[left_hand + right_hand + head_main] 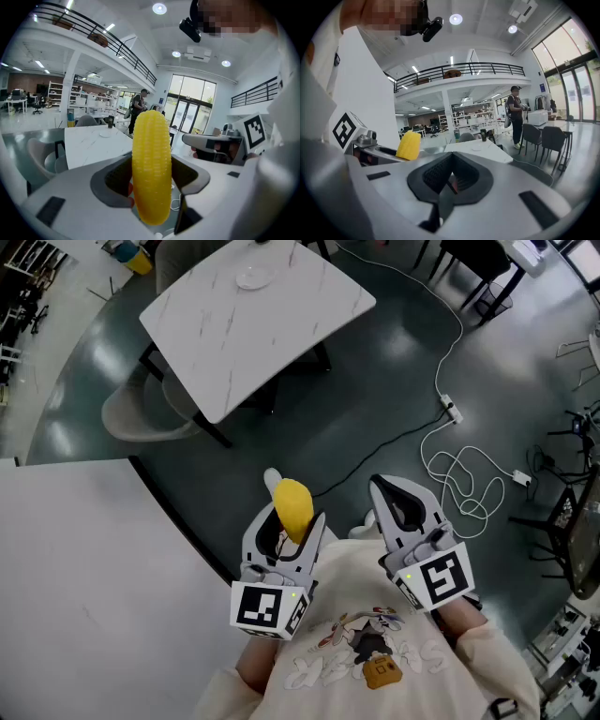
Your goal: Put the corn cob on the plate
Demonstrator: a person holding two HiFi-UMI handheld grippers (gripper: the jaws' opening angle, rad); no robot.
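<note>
A yellow corn cob (293, 507) stands upright between the jaws of my left gripper (291, 514), which is shut on it close to my chest. In the left gripper view the corn cob (151, 164) fills the gap of the left gripper (151, 176). My right gripper (403, 501) hovers beside it to the right, jaws together and holding nothing. The right gripper (450, 180) sees the corn cob (408, 145) at its left. A small white plate (253, 277) lies on the marble table (281, 324) across the dark floor. The same plate (104, 133) (478, 147) shows far off in both gripper views.
A large white table (75, 568) is at my lower left. A white cable with a power strip (450, 411) trails over the floor to the right. A beige chair (131, 413) stands by the marble table. A person (515, 117) stands in the distance near dark chairs (543, 138).
</note>
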